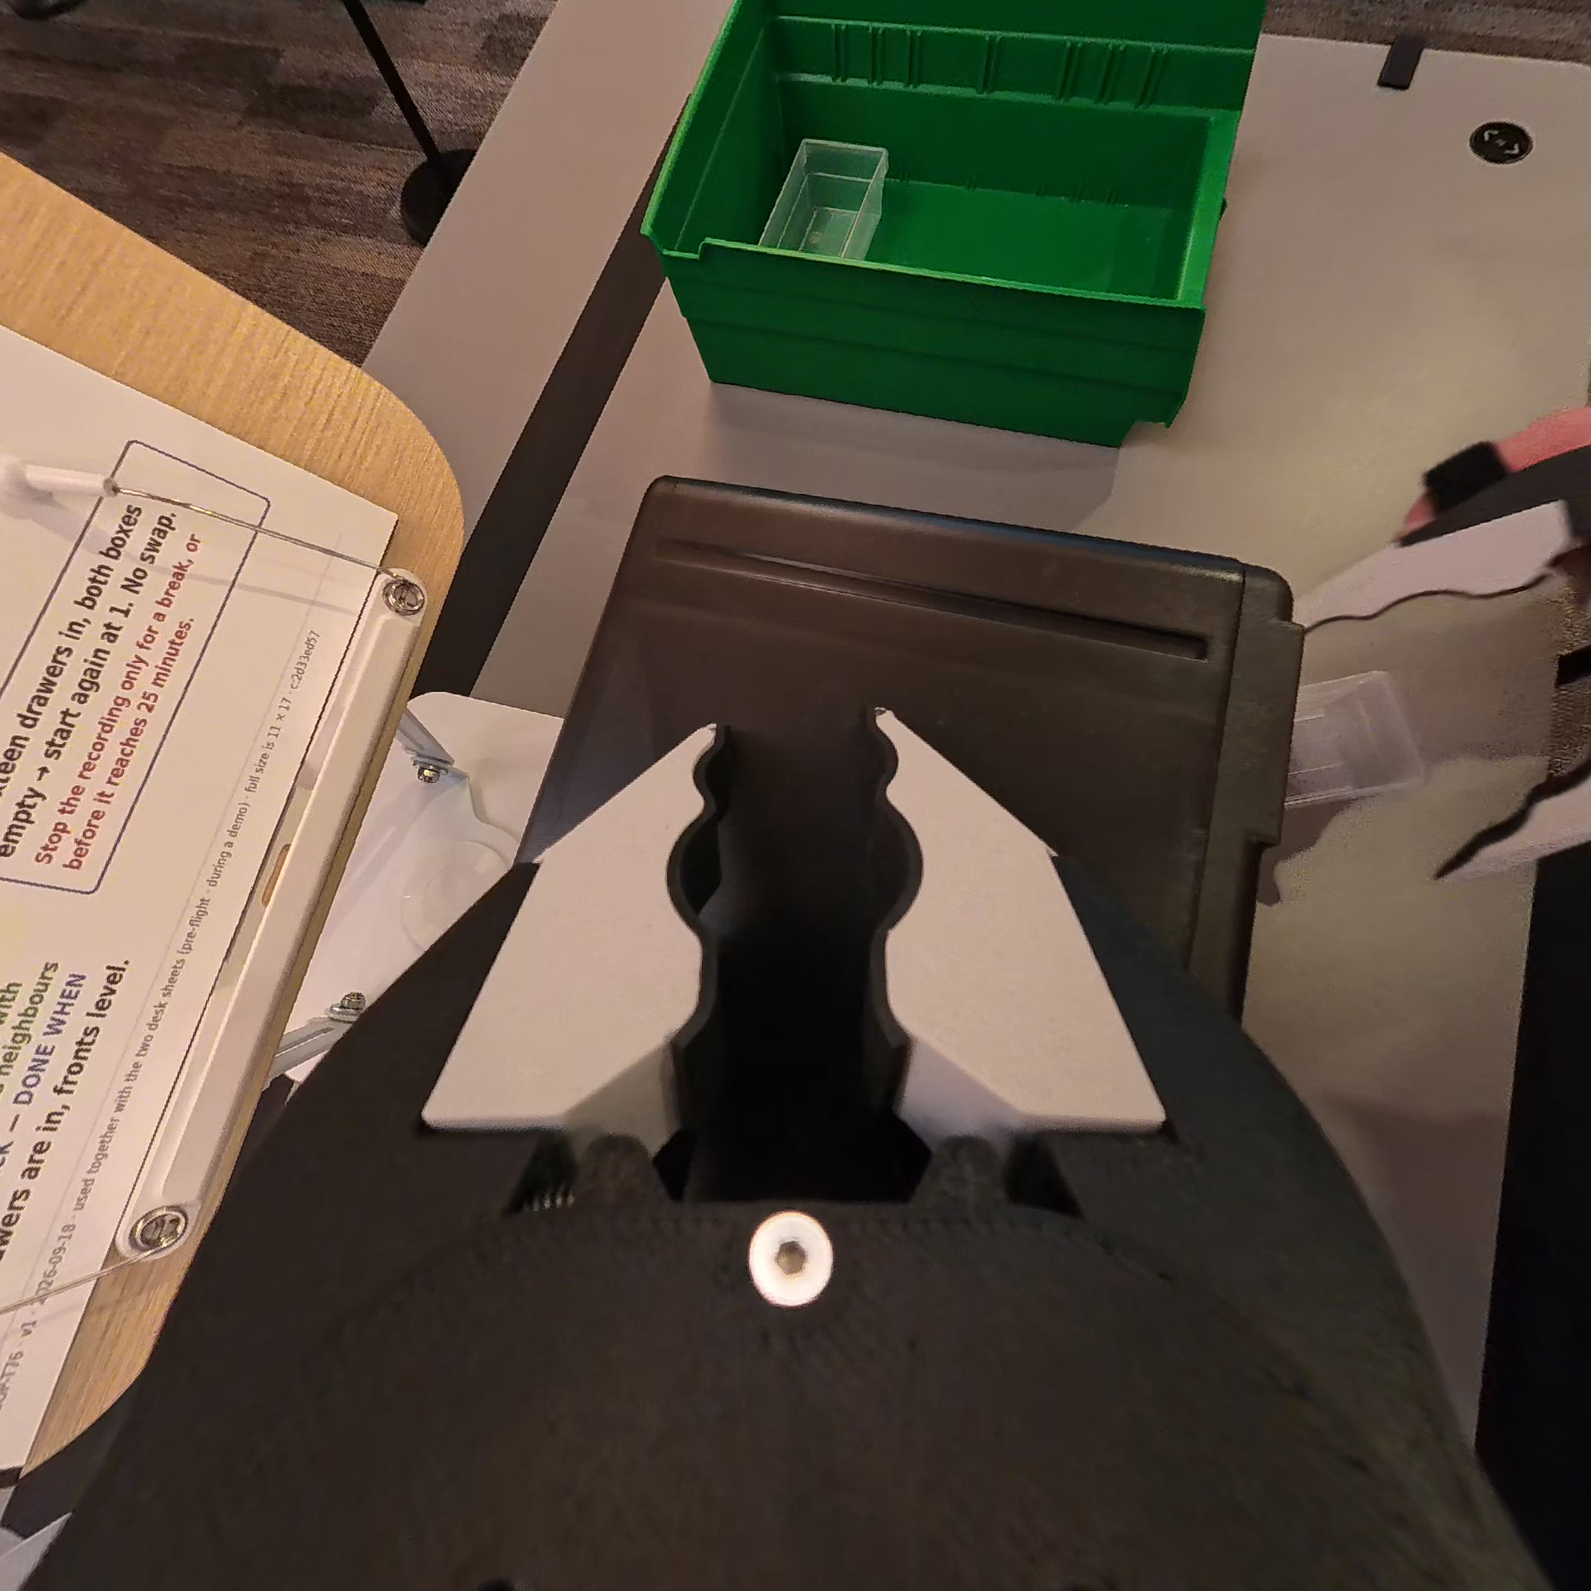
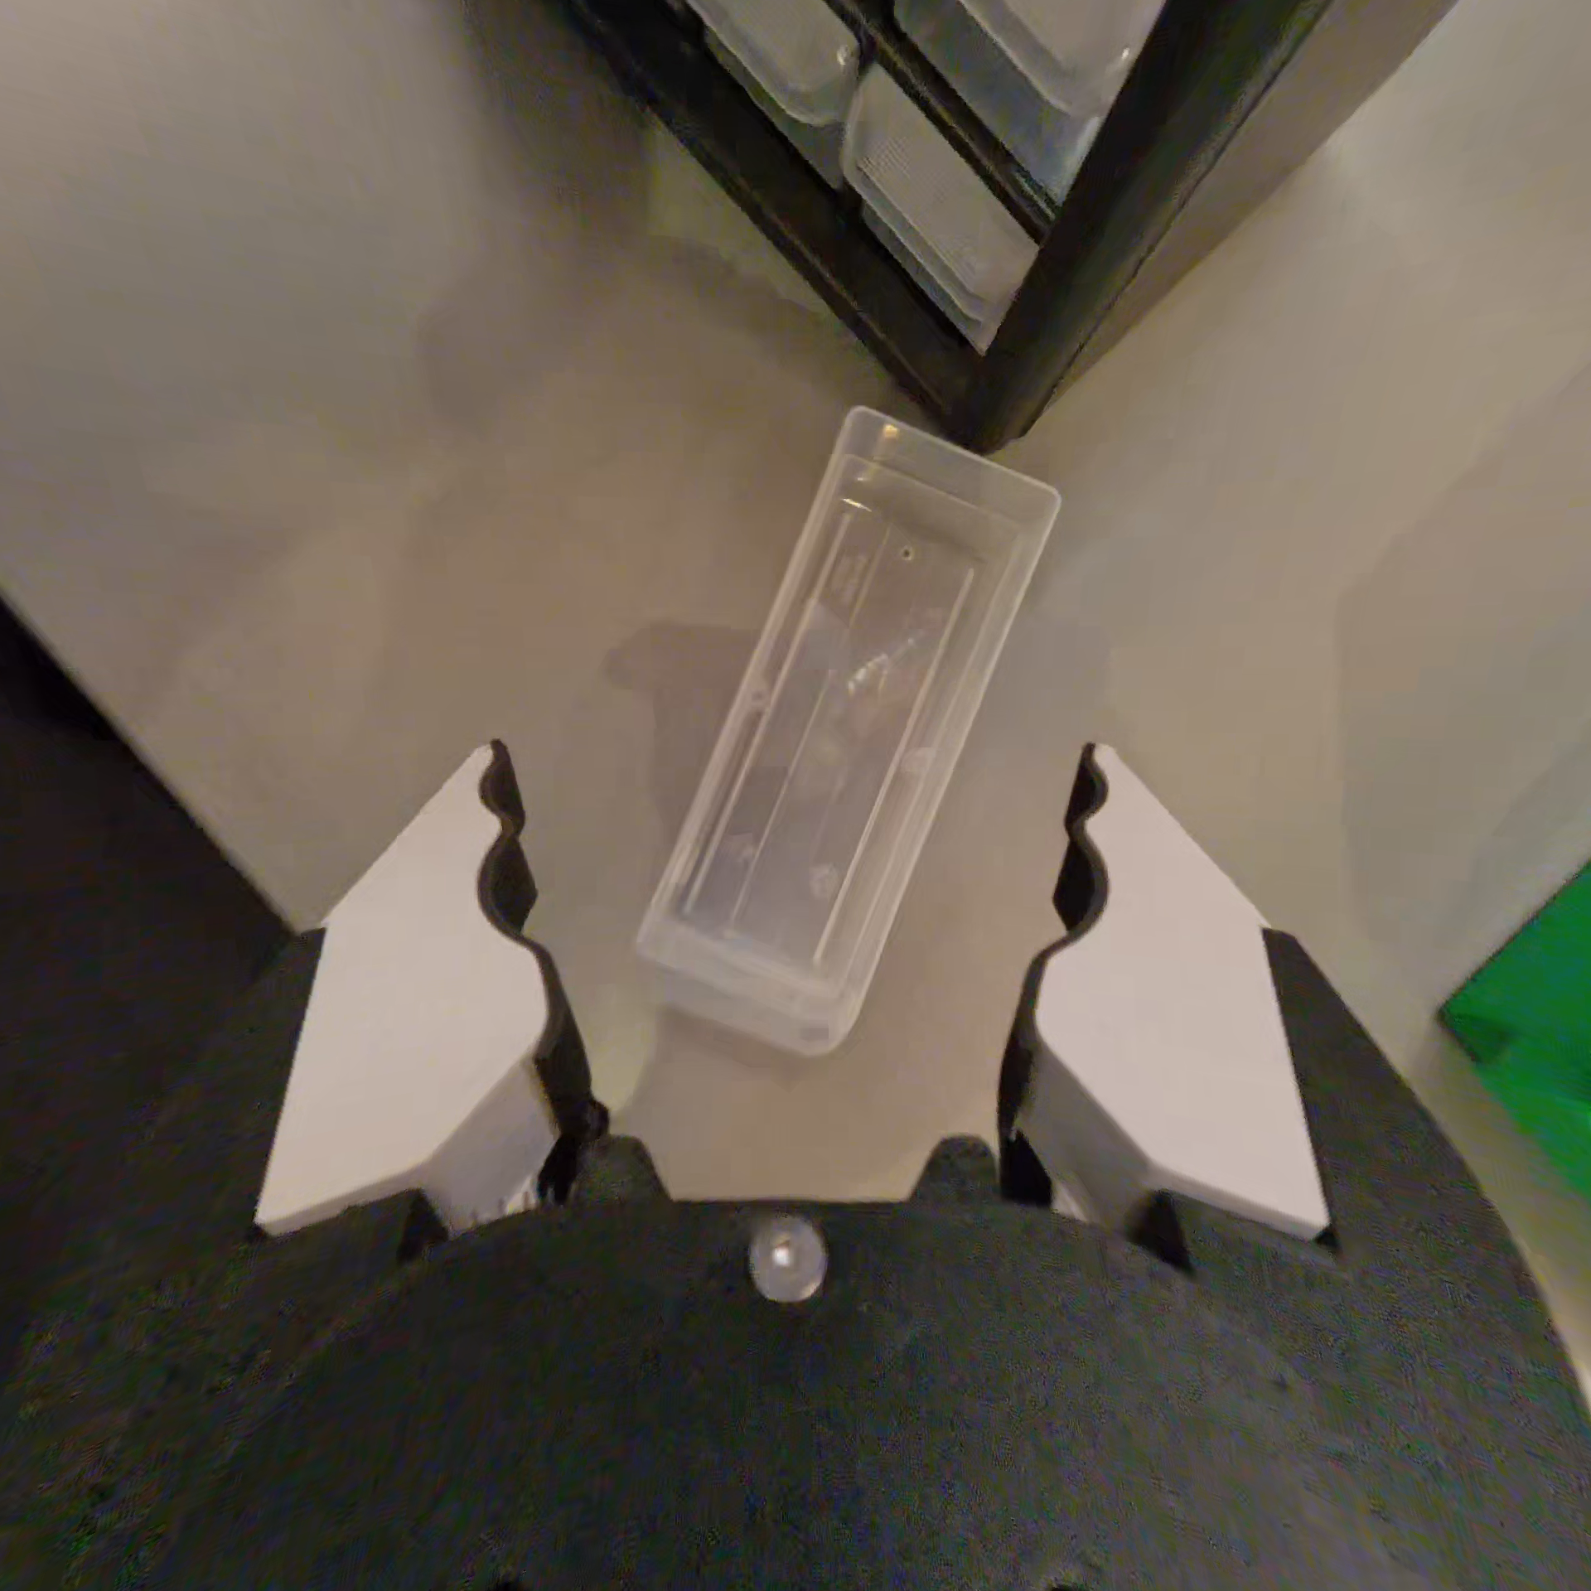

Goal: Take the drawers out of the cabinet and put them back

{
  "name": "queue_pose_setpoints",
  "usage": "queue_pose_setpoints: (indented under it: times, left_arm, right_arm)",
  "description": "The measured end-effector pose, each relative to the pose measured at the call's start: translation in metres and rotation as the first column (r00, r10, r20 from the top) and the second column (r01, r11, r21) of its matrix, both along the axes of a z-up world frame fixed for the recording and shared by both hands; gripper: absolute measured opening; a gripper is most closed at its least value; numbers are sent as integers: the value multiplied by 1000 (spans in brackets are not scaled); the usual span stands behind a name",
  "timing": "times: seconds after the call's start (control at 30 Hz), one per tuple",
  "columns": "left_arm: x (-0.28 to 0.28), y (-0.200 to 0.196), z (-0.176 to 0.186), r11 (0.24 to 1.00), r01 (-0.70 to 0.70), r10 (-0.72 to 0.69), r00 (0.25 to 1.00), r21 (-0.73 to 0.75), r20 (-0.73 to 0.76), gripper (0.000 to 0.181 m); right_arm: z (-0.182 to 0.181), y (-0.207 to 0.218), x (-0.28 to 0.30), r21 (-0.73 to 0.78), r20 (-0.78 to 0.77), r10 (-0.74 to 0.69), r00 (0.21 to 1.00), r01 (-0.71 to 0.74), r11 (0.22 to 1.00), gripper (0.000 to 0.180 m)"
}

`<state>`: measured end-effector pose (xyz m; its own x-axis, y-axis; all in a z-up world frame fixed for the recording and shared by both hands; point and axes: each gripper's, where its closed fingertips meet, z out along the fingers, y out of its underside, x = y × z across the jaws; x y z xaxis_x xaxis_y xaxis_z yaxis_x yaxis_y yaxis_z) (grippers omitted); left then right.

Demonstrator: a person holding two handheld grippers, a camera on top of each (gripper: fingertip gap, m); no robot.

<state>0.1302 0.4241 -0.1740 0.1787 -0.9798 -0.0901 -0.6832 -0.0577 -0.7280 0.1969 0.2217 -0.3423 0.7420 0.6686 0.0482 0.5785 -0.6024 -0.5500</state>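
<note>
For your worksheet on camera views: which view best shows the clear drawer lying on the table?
The right wrist view: the clear drawer lies whole below the open right claw. The left wrist view shows only a blurred part of it beside the cabinet.

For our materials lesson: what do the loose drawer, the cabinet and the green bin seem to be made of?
Loose drawer: clear, glossy plastic, since the table shows through it.
Cabinet: probably dark moulded plastic, with a satin sheen and rounded corners.
Green bin: likely opaque plastic, with moulded ribs.
</note>
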Motion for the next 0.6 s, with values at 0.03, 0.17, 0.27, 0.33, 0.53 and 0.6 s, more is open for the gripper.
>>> queue_pose_setpoints:
  times: [0.03,0.17,0.27,0.33,0.53,0.6]
  left_arm:
    - [0,0,0,1000,0,0,1000,2,0,30]
    - [0,0,0,1000,3,-3,1000,1,0,29]
    - [0,-1,0,1000,6,-6,1000,-2,0,29]
    - [0,-1,0,1000,7,-7,1000,-2,0,28]
    - [0,-2,0,1000,15,-15,1000,6,-2,26]
    - [1,-2,0,1000,15,-15,1000,2,-2,26]
  right_arm:
    - [-10,8,2,-13,29,-5,1000,5,1000,119]
    - [-44,4,-1,-222,45,17,999,-7,975,89]
    - [-43,2,0,-266,20,61,998,-53,962,64]
    - [-42,2,7,-265,57,111,992,-92,960,63]
    - [11,20,54,-78,212,215,953,-203,976,61]
    - [48,39,84,26,249,188,950,-200,979,61]
